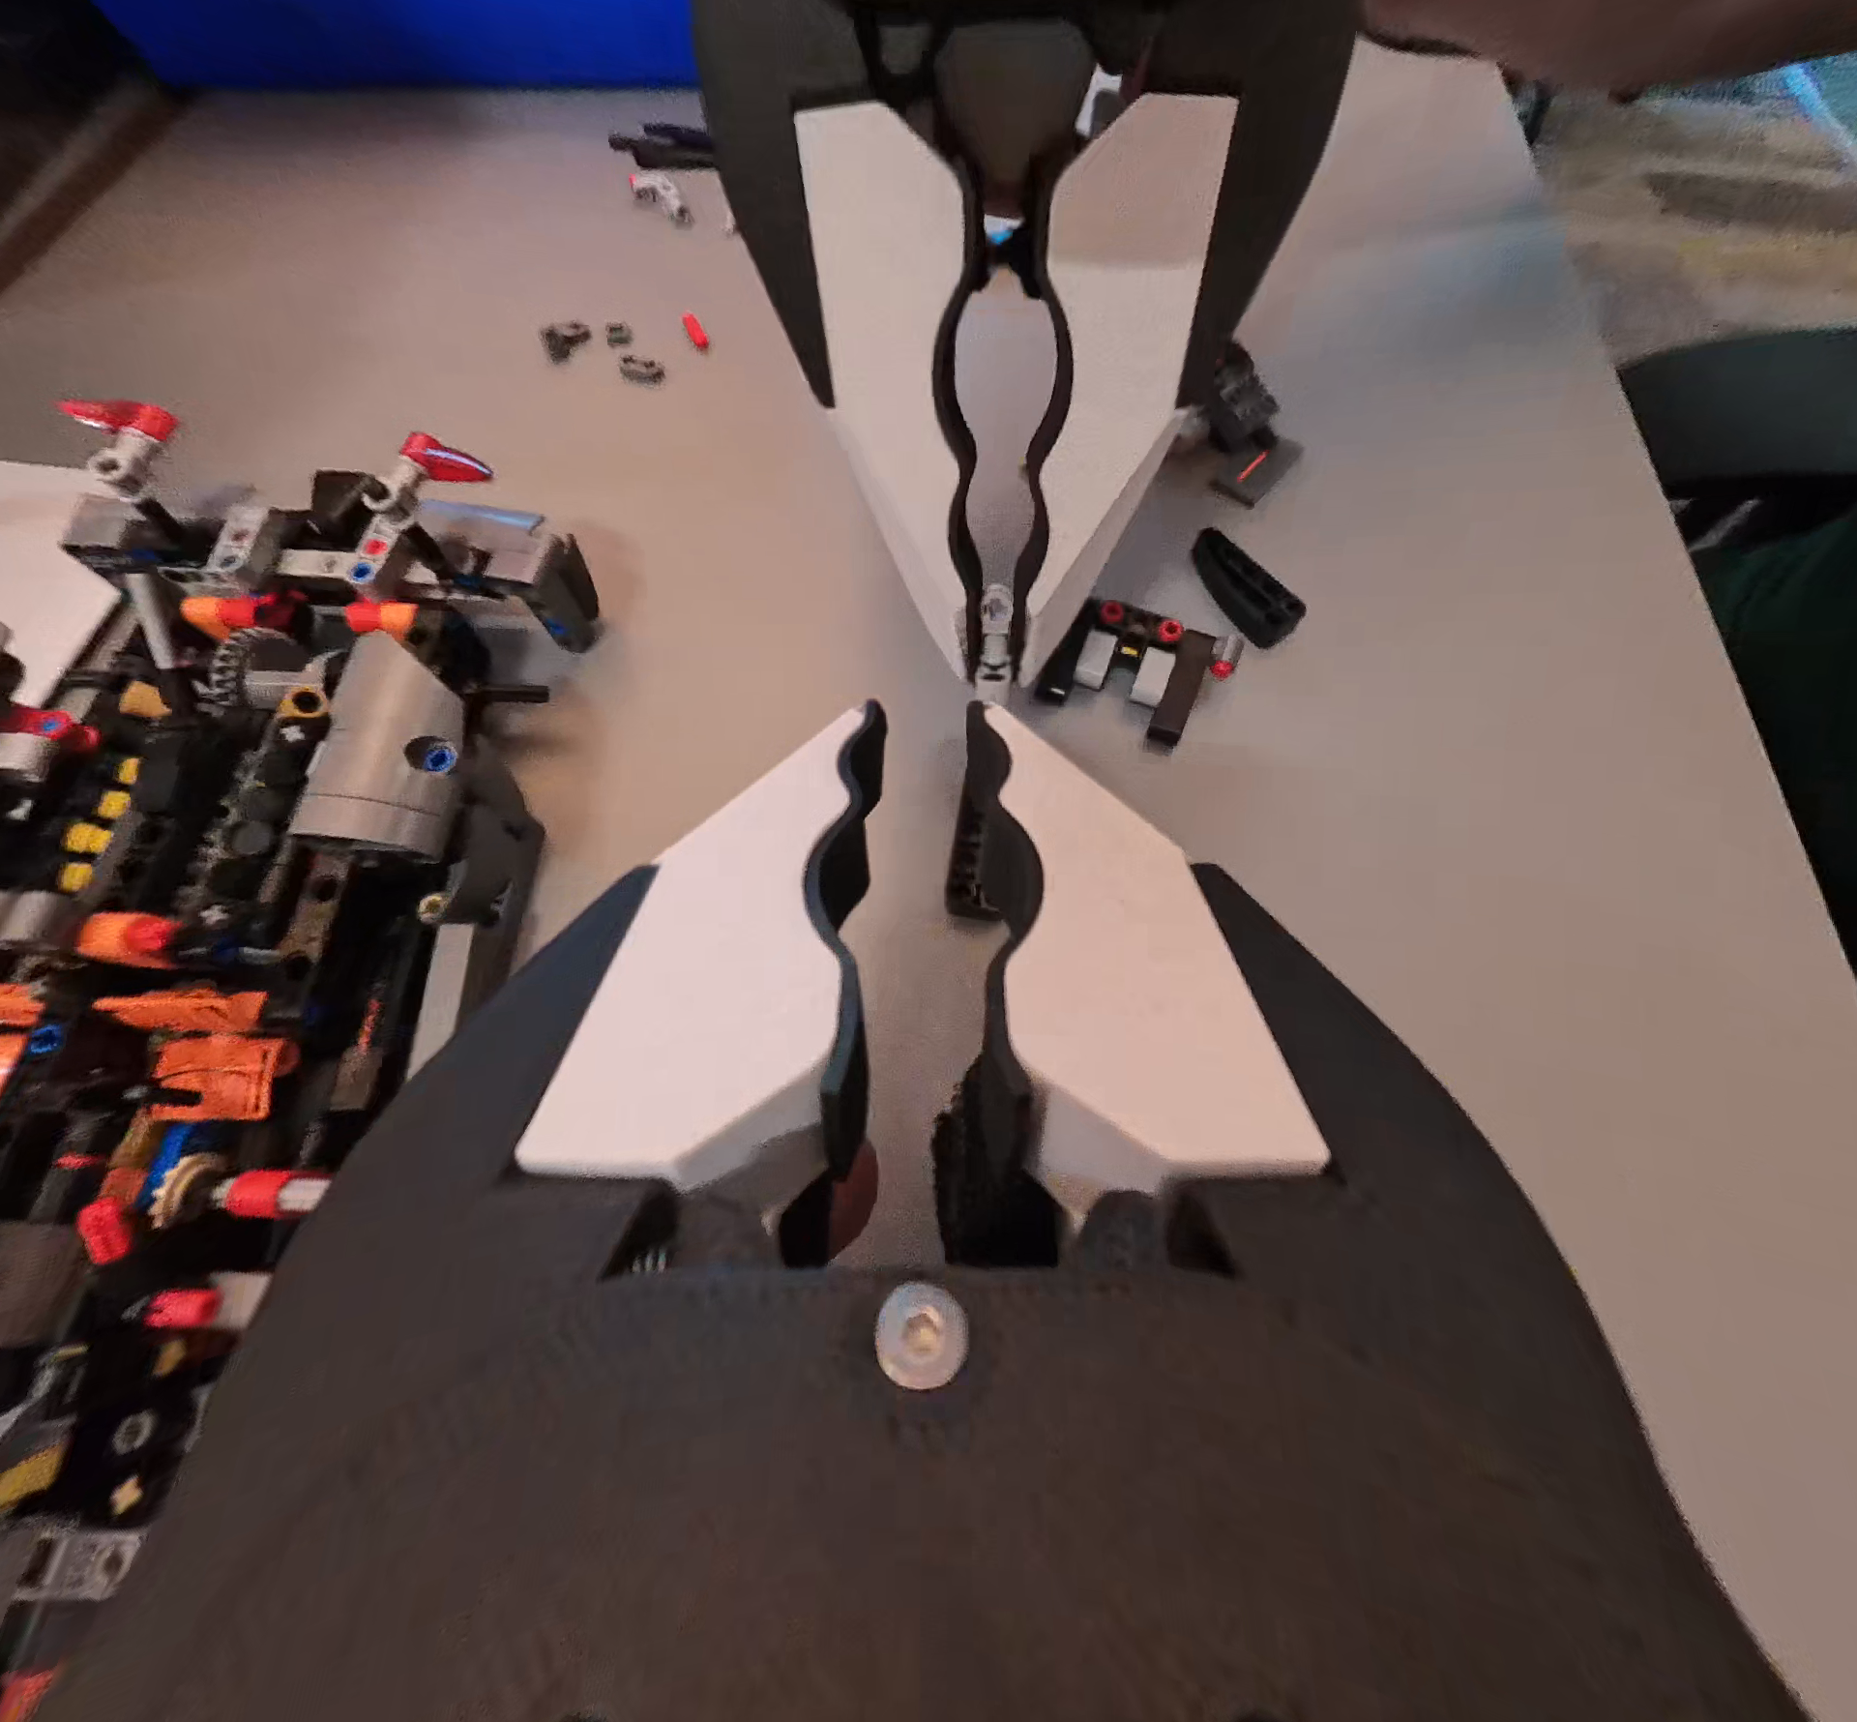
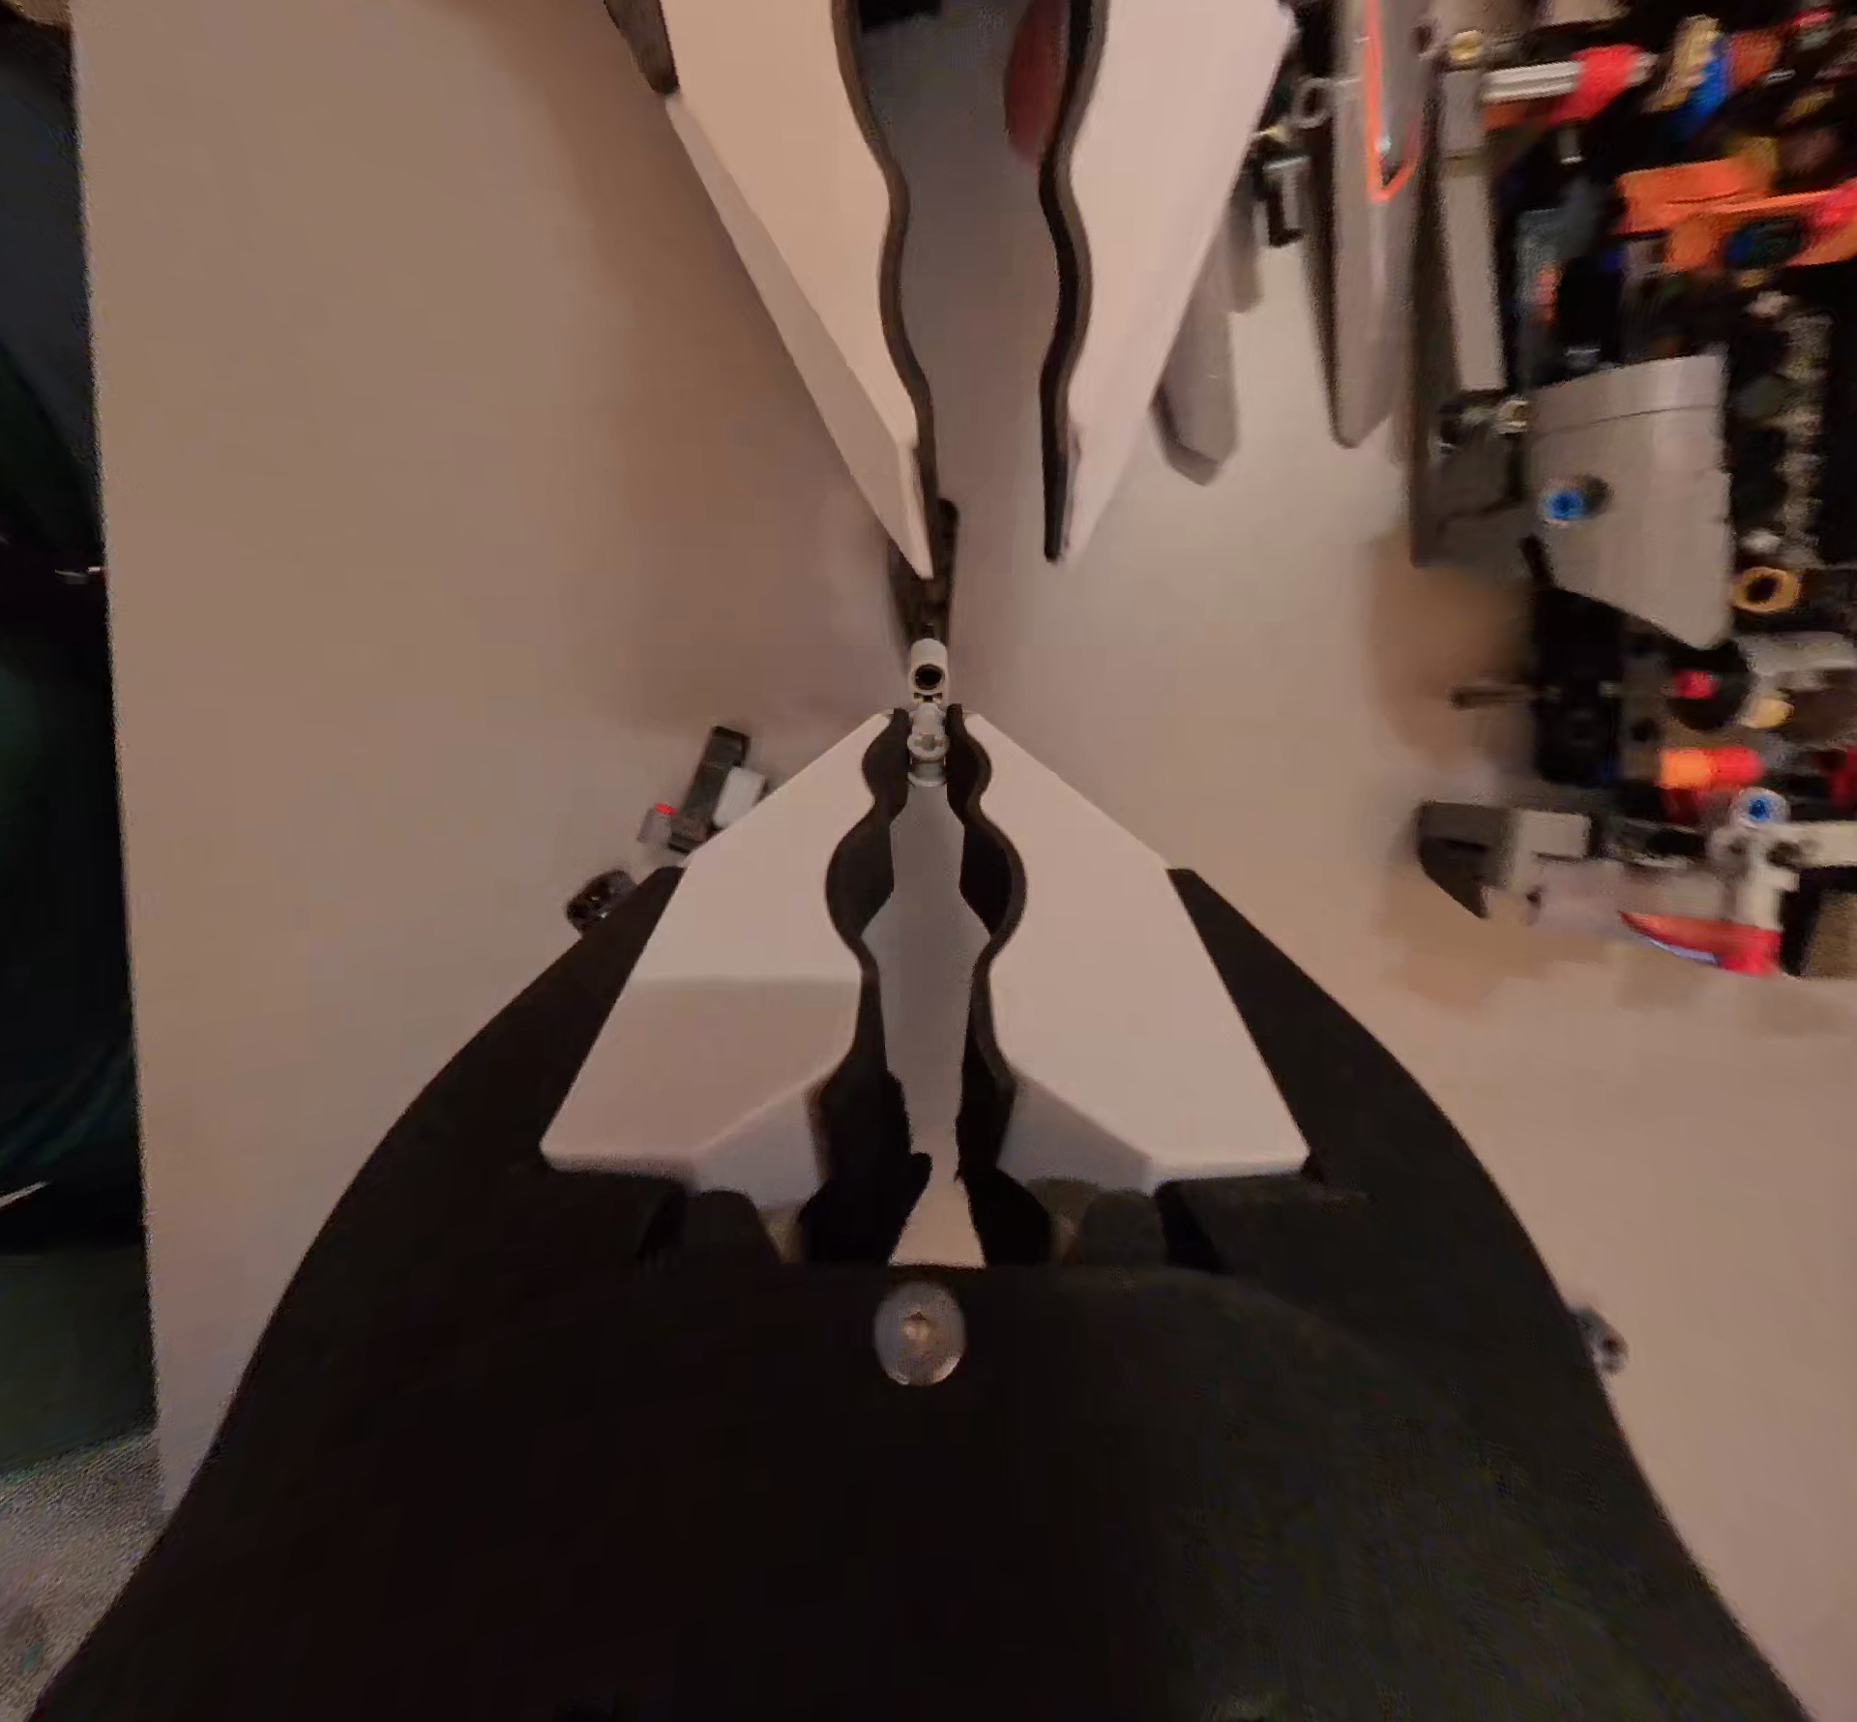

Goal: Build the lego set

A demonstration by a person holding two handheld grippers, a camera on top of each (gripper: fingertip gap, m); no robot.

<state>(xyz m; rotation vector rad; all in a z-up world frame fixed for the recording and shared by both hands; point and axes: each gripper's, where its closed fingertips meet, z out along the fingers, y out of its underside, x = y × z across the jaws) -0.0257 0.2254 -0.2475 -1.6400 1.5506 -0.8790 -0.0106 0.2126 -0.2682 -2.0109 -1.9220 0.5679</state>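
My right claw (image 2: 925, 719) pinches a small grey connector (image 2: 925, 704) at its tips, while my left claw (image 1: 924, 719) stands apart, half hiding a black beam (image 1: 973, 855) on the worktop (image 1: 1407, 870).

Two wrist cameras facing each other close above the table (image 1: 1357, 819), sharing tool tips and lego model (image 2: 1648, 427)

Your big model (image 1: 231, 870) runs off the left edge of the left wrist view, and its near parts smear into blur. In the right wrist view it is cut by the right edge and blurred too. The black beam (image 1: 973, 829) beside your left tongs (image 1: 926, 719) is half hidden behind one finger. The small grey piece (image 2: 926, 704) in your right tongs (image 2: 926, 719) is too tiny to identify. The far bits (image 1: 613, 347) on the worktop (image 1: 1407, 870) cannot be told apart.
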